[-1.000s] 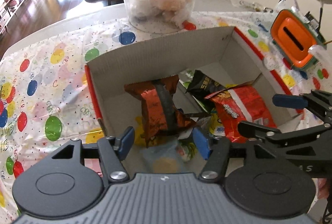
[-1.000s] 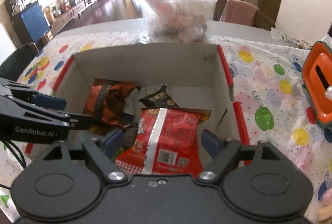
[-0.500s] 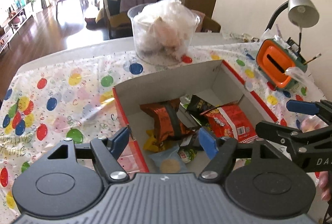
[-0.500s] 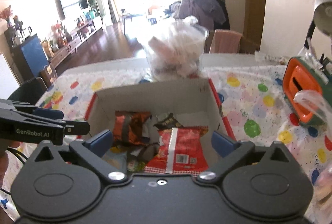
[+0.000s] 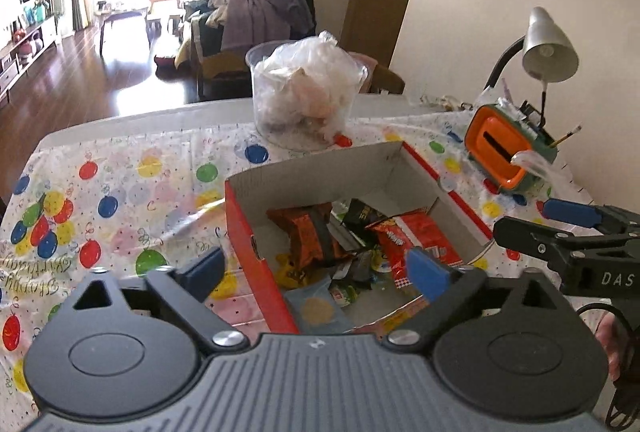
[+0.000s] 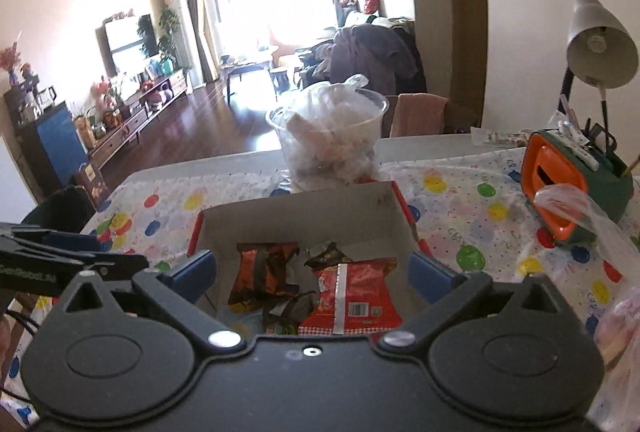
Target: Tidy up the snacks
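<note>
Below and ahead of the left hand-held gripper (image 5: 318, 272), whose jaws are opening with nothing between them, the cardboard box (image 5: 320, 171) holds the snacks; its near wall is cut off. The red snack bag (image 6: 352, 296) lies lengthwise away from the right hand-held gripper (image 6: 312, 270), spread wide and empty; its print is unreadable. "DAS" shows on that gripper's arm.

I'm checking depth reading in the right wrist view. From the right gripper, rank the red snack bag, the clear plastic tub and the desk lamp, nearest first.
From the right gripper:
1. Red snack bag, in the cardboard box just ahead.
2. Clear plastic tub, behind the box's far wall.
3. Desk lamp, at the table's far right.
</note>
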